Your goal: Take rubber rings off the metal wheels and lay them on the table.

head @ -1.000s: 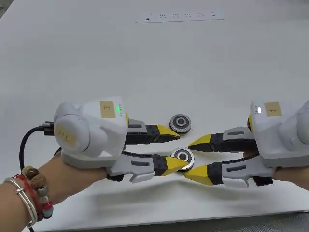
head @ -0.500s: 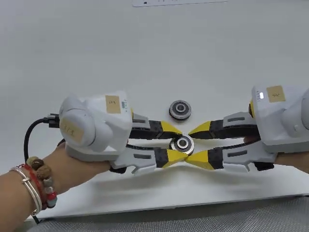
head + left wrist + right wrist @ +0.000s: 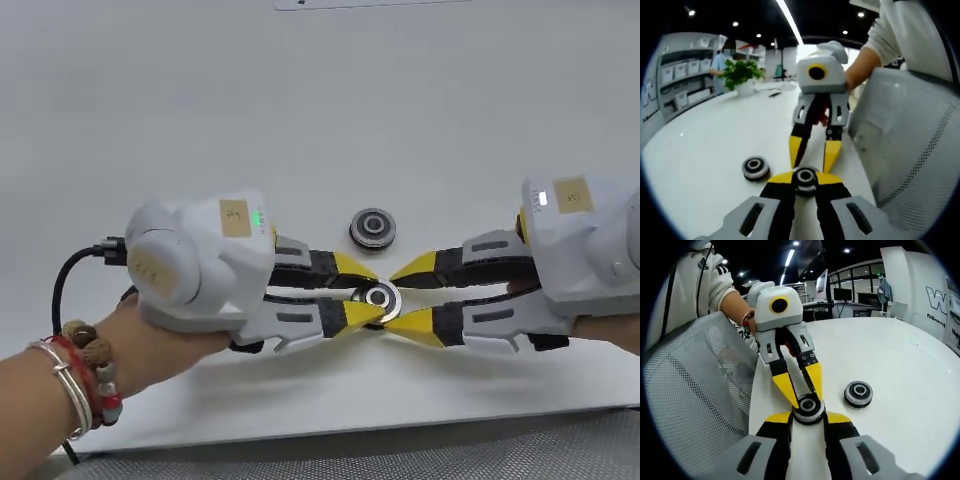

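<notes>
Drawn tighter since earlier, the left gripper is pinched, like the right gripper, on a silver, black-ringed wheel lying near the second wheel.

Shiny metal wheel, black ring seemingly rubber, matt white table

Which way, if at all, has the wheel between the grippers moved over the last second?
No. The near wheel lies as far from the far wheel as before, on the same side. Only the camera has shifted.
</notes>
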`<state>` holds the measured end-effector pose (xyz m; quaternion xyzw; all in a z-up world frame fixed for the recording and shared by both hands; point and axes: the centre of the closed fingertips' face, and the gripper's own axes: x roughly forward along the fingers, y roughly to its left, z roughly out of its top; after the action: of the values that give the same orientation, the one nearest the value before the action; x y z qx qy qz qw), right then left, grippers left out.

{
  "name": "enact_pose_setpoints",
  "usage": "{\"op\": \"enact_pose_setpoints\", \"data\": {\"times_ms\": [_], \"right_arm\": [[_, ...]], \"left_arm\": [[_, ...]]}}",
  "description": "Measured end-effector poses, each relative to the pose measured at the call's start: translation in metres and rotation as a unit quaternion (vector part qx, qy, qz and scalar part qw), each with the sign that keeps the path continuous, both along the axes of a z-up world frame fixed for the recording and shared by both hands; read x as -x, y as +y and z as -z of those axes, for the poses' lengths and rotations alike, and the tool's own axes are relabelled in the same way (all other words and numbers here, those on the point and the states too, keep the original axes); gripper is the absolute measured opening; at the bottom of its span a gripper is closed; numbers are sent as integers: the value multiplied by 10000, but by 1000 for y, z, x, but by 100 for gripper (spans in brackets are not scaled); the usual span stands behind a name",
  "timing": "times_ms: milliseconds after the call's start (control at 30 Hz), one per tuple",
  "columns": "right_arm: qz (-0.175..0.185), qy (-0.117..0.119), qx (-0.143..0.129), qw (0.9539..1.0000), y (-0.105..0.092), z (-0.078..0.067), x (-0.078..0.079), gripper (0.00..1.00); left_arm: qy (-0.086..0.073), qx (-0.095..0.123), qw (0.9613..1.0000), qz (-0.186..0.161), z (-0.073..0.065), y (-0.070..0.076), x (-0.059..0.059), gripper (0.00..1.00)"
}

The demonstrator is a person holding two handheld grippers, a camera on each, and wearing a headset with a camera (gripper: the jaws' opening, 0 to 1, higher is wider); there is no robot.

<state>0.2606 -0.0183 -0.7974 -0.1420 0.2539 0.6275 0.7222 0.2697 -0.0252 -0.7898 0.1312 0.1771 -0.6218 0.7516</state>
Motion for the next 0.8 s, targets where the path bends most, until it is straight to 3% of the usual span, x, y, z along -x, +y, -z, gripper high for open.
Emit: {"op": "enact_pose_setpoints", "data": {"times_ms": [267,633,800], "right_arm": [[-21,-127,14,9999,1,0,2,21],[-135,-352,78,9993,-1,4,0,21],[-111,-351,113,9993,-4,6,-2,20]], "left_arm": [[-106,-54,9999,-10,1,0,3,15],[-95,1,9999,-38,1,0,3,15],[-88,36,9999,-53,1,0,2,15]]}}
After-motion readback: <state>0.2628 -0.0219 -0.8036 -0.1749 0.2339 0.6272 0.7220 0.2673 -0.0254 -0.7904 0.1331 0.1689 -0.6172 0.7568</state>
